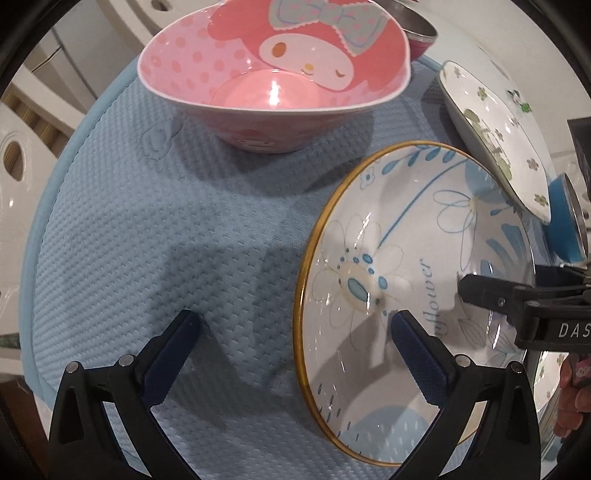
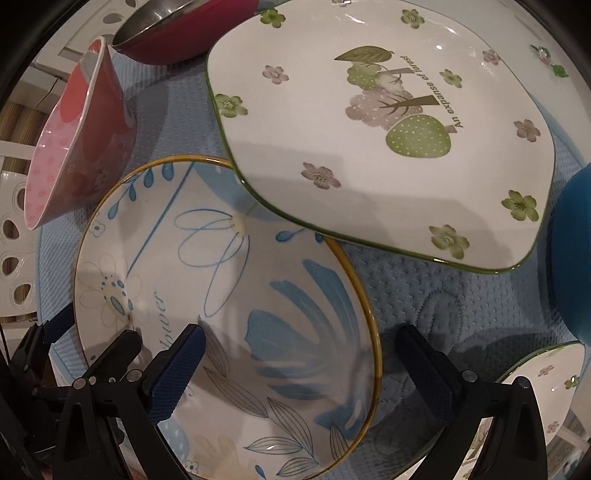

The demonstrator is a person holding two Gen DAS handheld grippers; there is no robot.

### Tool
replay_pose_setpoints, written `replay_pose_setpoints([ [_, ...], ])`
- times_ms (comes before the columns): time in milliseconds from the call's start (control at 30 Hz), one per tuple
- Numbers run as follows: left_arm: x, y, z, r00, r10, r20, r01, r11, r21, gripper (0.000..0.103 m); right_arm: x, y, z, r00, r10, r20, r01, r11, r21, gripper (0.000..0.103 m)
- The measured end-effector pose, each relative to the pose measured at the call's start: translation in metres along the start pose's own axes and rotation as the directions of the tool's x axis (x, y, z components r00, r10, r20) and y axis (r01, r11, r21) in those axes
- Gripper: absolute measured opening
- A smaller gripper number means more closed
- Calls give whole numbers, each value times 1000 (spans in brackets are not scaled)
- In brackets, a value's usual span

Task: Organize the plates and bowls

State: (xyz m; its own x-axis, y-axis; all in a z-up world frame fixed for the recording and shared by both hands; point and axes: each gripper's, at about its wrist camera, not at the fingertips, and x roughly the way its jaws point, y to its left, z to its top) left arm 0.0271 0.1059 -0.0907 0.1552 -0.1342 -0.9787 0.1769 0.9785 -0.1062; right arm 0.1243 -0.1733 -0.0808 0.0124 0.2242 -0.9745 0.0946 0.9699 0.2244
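A round plate with blue flowers and a gold rim (image 1: pixel 388 258) (image 2: pixel 229 295) lies on a blue mat (image 1: pixel 166 240). My left gripper (image 1: pixel 295 325) is open, its right finger over the plate's left part. My right gripper (image 2: pixel 299 343) is open, straddling the plate's right rim; it shows in the left wrist view (image 1: pixel 491 291) at the right. A pink heart-shaped bowl (image 1: pixel 273 74) (image 2: pixel 74 140) stands beyond. A square white plate with green flowers (image 2: pixel 376 129) (image 1: pixel 495 136) rests with one corner on the round plate.
A red bowl with a steel inside (image 2: pixel 177 33) (image 1: pixel 413 29) stands at the back. A blue bowl (image 2: pixel 572 254) (image 1: pixel 565 221) is at the right. Another green-flowered dish (image 2: pixel 546 384) sits near right. A white perforated surface (image 2: pixel 14 236) lies left of the mat.
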Motion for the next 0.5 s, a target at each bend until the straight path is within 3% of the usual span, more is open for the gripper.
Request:
replay_pose_setpoints([
  [33, -2, -2, 1, 1000, -3, 15, 3, 1000, 11, 96, -3, 0, -3, 1000, 3, 15, -3, 1000, 5, 91],
  [67, -8, -2, 0, 998, -7, 57, 6, 1000, 20, 78, -7, -1, -7, 999, 12, 34, -13, 1000, 15, 85],
  [100, -15, -4, -1, 996, -15, 91, 13, 1000, 17, 52, -12, -3, -10, 998, 39, 50, -40, 999, 22, 66],
  [133, -19, -2, -1, 993, -50, 110, 49, 999, 15, 42, -15, -6, -11, 997, 45, 58, -47, 998, 29, 58],
  [167, -19, -2, 0, 992, -71, 105, 70, 997, 17, 37, -15, -8, -11, 997, 59, 55, -61, 998, 33, 56],
  [267, -16, -13, 2, 992, -86, 90, 78, 993, 87, 34, -18, -14, -13, 995, 78, 58, -79, 997, 23, 49],
  [300, -17, -19, 2, 994, -59, 89, 48, 992, 119, 34, -19, -13, -15, 996, 73, 54, -73, 997, 12, 49],
  [500, -20, -7, -1, 996, -67, 56, 61, 993, 101, 34, -10, 9, -35, 997, 74, 20, -73, 997, -36, 49],
])
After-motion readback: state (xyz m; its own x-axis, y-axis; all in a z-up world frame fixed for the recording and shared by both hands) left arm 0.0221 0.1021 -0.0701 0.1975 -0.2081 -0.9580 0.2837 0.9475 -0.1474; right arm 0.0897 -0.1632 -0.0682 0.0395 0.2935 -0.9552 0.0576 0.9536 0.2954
